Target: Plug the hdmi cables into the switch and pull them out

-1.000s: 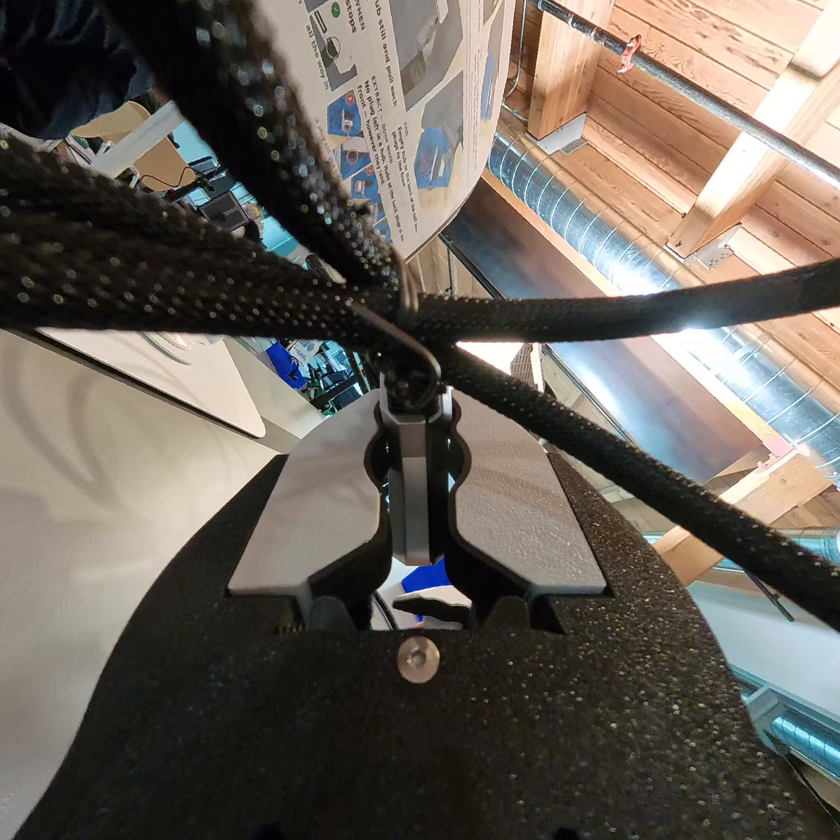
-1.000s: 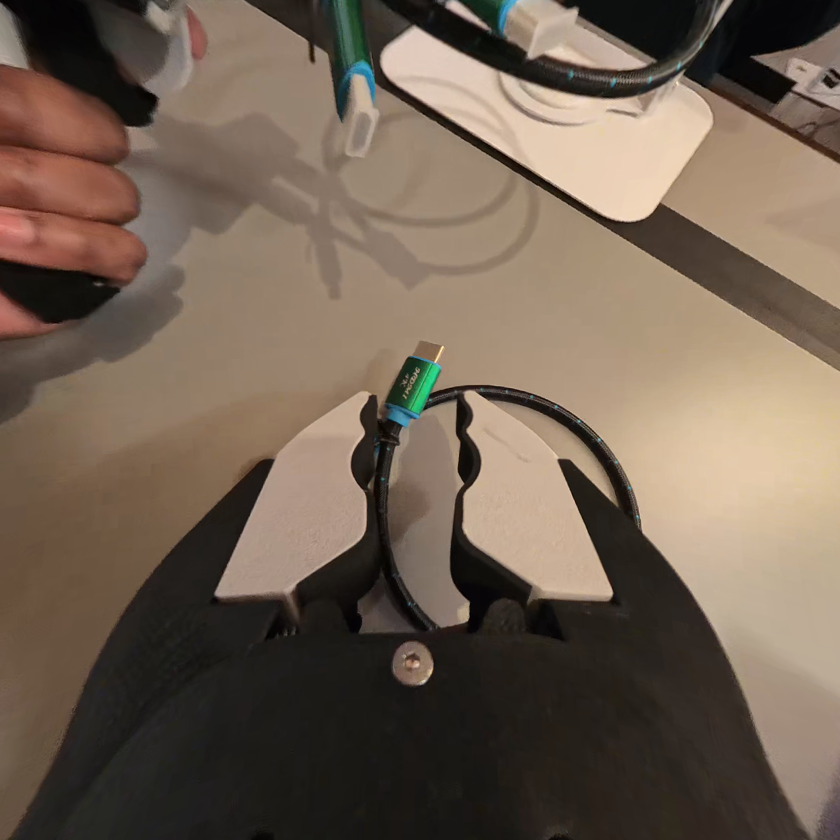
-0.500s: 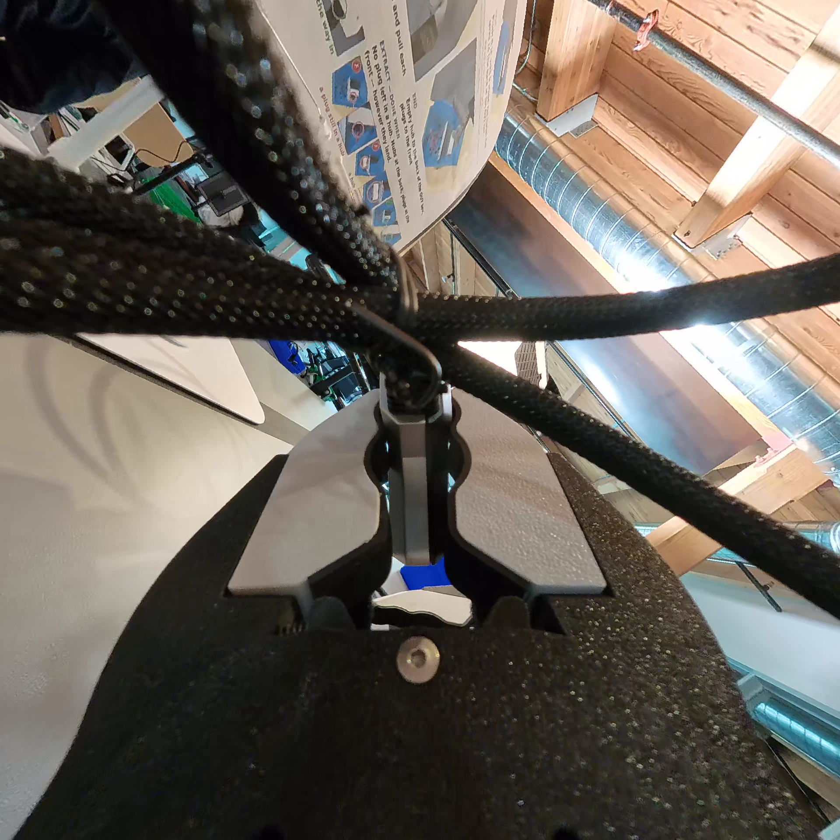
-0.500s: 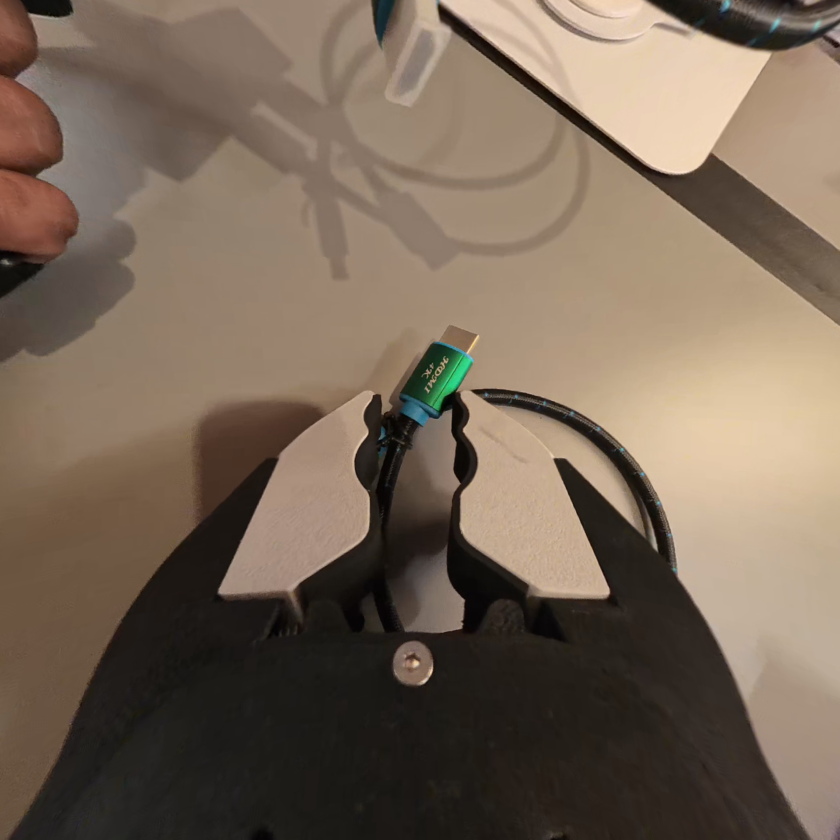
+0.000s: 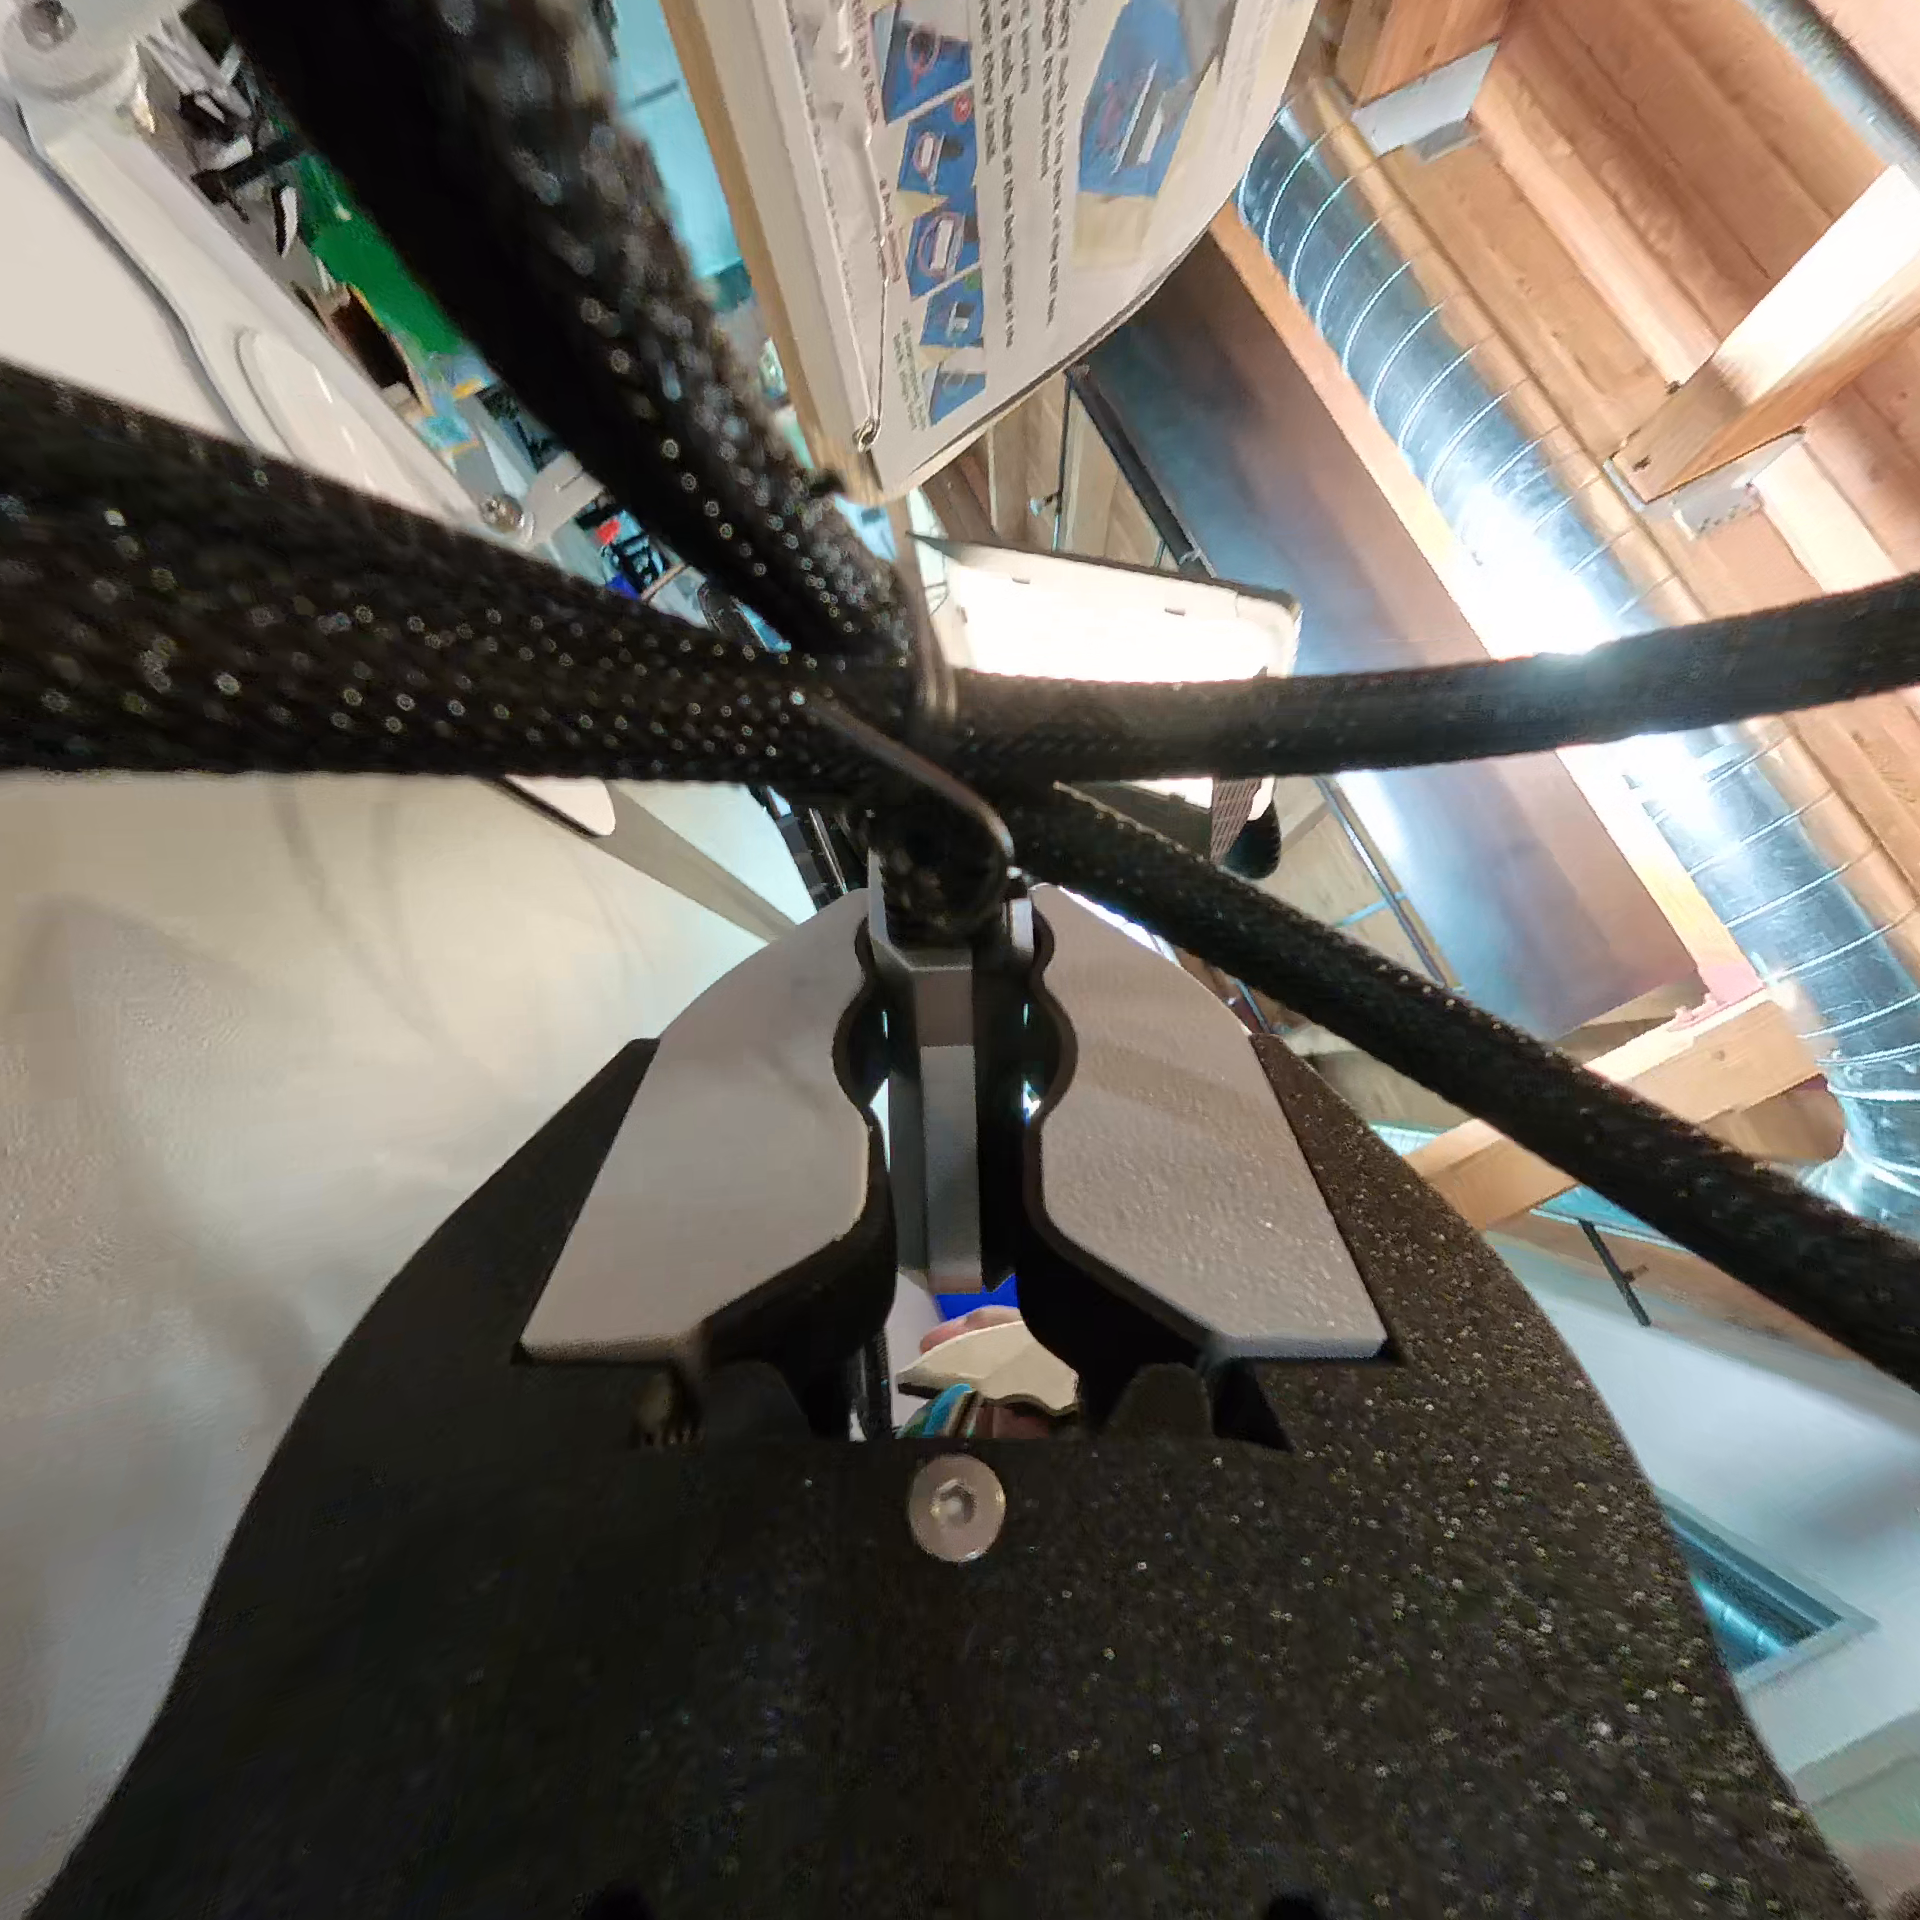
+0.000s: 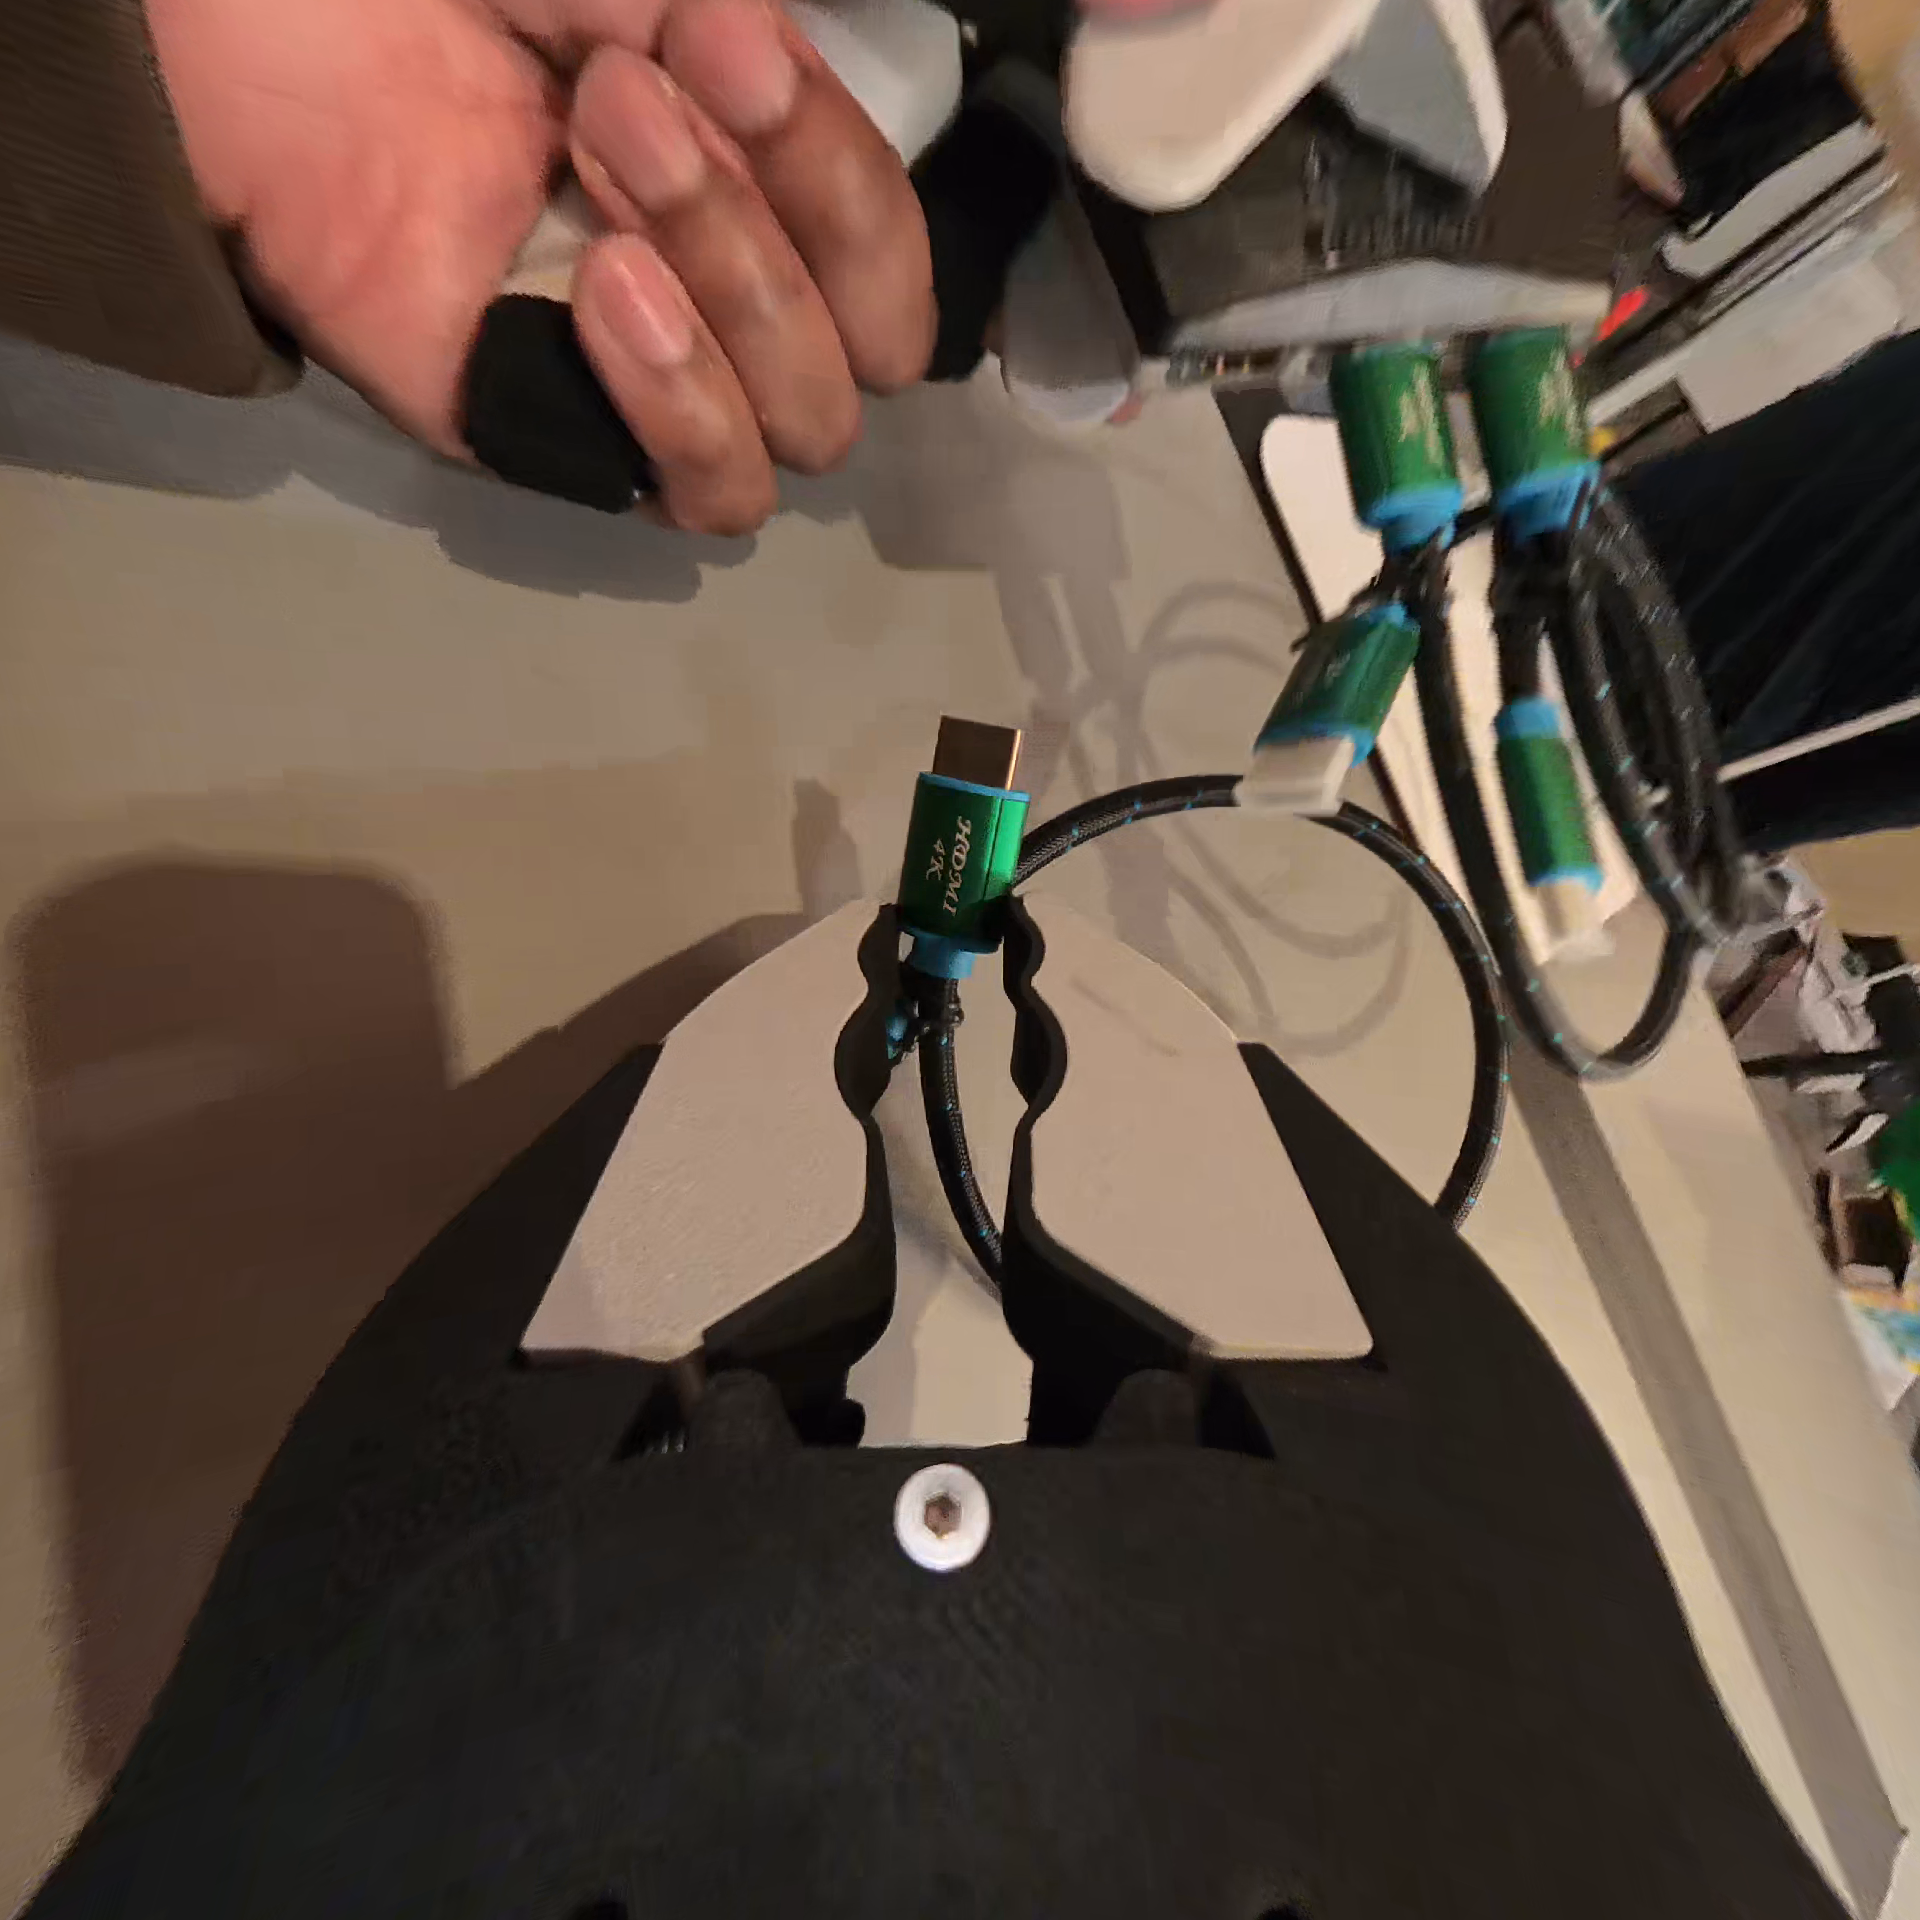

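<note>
In the right wrist view my right gripper (image 6: 951, 914) is shut on a green plug (image 6: 961, 847) with a blue collar and a metal tip. Both fingertips press on its lower end, and it stands upright above the beige table (image 6: 416, 727). Its black braided cable (image 6: 1455, 935) loops off to the right. In the left wrist view my left gripper (image 5: 951, 925) points up and is shut on a dark grey metal block (image 5: 940, 1101). Several thick black braided cables (image 5: 416, 665) spread from the block's far end. That block (image 6: 1351, 260) also shows in the right wrist view, with green plugs (image 6: 1392, 426) in it.
A hand (image 6: 520, 208) grips the left gripper's handle at the top left of the right wrist view. More green plugs (image 6: 1340, 686) dangle on cables at the right over a white base plate (image 6: 1299, 499). A printed sheet (image 5: 1039, 208), wooden beams and a metal duct (image 5: 1558, 520) lie beyond the left gripper. The grippers' ends are close to 15 cm from one another.
My right fingers narrowed onto the green plug, which lay slack between them, and raised it upright off the table. The hand with the left gripper and its cables swung closer into the right view.
</note>
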Motion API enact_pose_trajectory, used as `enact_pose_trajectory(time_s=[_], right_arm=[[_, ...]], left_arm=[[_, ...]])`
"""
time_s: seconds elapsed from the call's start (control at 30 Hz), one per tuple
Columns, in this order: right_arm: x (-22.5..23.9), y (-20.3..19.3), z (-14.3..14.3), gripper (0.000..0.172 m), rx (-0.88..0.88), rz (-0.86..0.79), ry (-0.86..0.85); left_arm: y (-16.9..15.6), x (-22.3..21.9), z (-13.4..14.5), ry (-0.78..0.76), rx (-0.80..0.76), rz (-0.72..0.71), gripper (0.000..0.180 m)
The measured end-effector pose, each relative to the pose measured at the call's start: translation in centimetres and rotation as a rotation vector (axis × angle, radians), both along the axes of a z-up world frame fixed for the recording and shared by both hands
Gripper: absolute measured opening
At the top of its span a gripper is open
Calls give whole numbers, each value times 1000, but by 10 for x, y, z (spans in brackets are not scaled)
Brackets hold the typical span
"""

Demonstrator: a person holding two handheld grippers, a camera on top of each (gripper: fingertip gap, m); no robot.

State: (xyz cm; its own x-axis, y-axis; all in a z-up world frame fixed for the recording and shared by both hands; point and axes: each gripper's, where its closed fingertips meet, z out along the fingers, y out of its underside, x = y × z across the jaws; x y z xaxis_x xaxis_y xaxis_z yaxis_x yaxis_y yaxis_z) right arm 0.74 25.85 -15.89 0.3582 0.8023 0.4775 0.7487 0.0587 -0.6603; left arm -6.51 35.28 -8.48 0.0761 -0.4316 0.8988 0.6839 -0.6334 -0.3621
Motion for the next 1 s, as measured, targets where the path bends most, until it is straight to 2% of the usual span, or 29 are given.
enact_pose_trajectory(time_s=[0.2, 0.3, 0.37, 0.63, 0.8, 1.0], right_arm=[[-30, -4, 0, 19, 0, 145, 74], [-48, -3, 9, 19, -41, 181, 197], [-53, 1, 11, 19, -58, 173, 245], [-43, 19, 13, 19, 17, 82, 244], [-35, 25, 16, 19, 22, 20, 269], [-23, 28, 17, 19, 4, 2, 289]], left_arm=[[-8, 18, -7, 83, -3, -108, 21], [-13, 25, -8, 111, 11, -147, 22], [-14, 25, -6, 140, 36, -163, 21], [-16, 10, -4, 232, 105, -122, 21], [-29, 25, -10, 274, 134, -141, 22], [-31, 34, -5, 334, 227, -89, 22]])
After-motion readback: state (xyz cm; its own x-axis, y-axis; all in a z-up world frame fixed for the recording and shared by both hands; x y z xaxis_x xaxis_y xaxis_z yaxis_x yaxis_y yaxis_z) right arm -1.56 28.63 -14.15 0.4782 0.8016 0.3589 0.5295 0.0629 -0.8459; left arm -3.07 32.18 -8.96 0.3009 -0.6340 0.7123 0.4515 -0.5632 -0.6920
